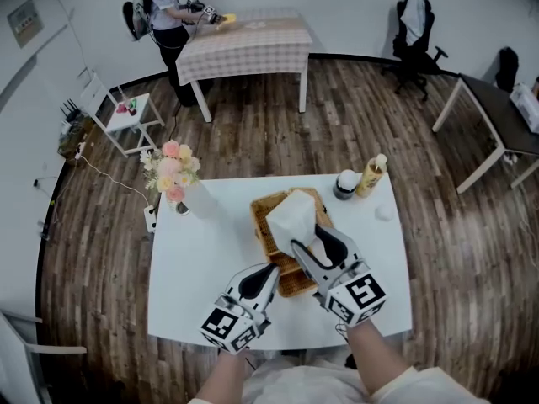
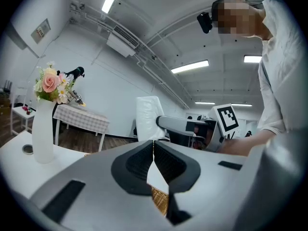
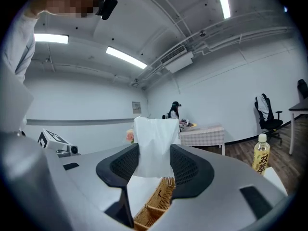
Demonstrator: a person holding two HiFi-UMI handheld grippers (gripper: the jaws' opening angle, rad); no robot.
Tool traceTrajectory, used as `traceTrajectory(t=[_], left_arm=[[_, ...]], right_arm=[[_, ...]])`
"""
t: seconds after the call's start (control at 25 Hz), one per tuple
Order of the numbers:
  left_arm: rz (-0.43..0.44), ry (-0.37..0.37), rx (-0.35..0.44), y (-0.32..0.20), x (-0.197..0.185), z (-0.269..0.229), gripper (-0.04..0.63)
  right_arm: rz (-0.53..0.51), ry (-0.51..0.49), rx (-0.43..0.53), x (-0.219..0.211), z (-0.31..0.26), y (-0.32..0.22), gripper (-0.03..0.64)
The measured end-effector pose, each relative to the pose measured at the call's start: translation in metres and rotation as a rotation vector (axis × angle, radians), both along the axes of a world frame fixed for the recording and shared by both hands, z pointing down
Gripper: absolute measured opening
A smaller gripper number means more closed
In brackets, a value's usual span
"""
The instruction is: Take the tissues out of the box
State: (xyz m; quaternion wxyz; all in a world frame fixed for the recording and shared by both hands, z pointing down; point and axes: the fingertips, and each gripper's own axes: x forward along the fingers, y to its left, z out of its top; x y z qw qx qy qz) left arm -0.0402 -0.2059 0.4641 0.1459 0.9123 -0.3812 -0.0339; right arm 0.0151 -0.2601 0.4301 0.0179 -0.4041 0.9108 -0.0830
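Right hand-held gripper grasps tissue, partly covering wicker box; left hand-held gripper clenched.

Left tongs look shut; right tongs clamp a tissue.

A white desk stands on a wood-plank floor. At its far left corner is a white vase of pink and cream flowers. At the far right a bottle of yellow liquid stands just beside a dark-lidded jar, with a small white disc near them. Across the room a person stands at a table with a checked cloth. A black office chair and a dark table are to the right.
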Motion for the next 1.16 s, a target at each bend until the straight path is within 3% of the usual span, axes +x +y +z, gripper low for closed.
traceTrajectory(t=[1.16], left_arm=[[0.018, 0.002, 0.0, -0.0027, 0.0049, -0.0018, 0.002]], right_arm=[[0.008, 0.024, 0.014, 0.0059, -0.0014, 0.0043, 0.222]])
